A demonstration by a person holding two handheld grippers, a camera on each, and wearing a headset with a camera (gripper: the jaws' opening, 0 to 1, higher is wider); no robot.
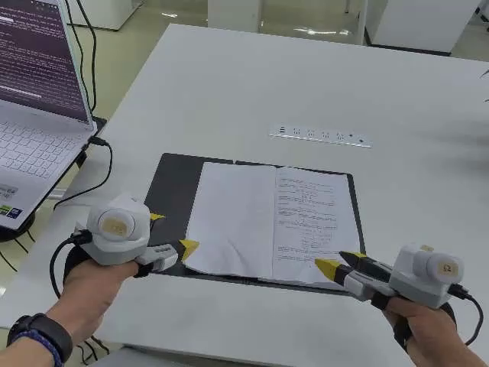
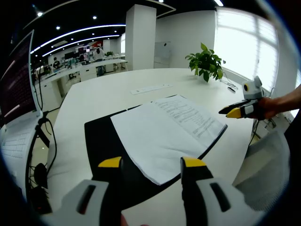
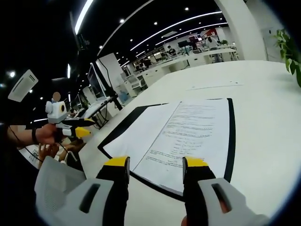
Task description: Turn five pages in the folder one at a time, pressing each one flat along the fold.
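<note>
Holding L gripper (image 1: 173, 232) by near-left corner & R gripper (image 1: 341, 261) by near-right corner of open folder (image 1: 172, 191) lying on bench (image 1: 306, 84), both sets of fingers apart, gripping nothing.

Open-plan office. Big white surface (image 1: 306, 84) w/ a built-in power strip (image 1: 320, 135) and a laptop (image 1: 38, 76) at 1 edge. Beyond it, rows of white desks (image 2: 89, 70) w/ monitors run back into the room. There's 1 square white column (image 2: 140, 37), a potted plant (image 2: 205, 61), and tall bright windows (image 2: 240, 42). Dark ceiling w/ long strip lights (image 3: 174, 29) + round downlights (image 2: 94, 17).
</note>
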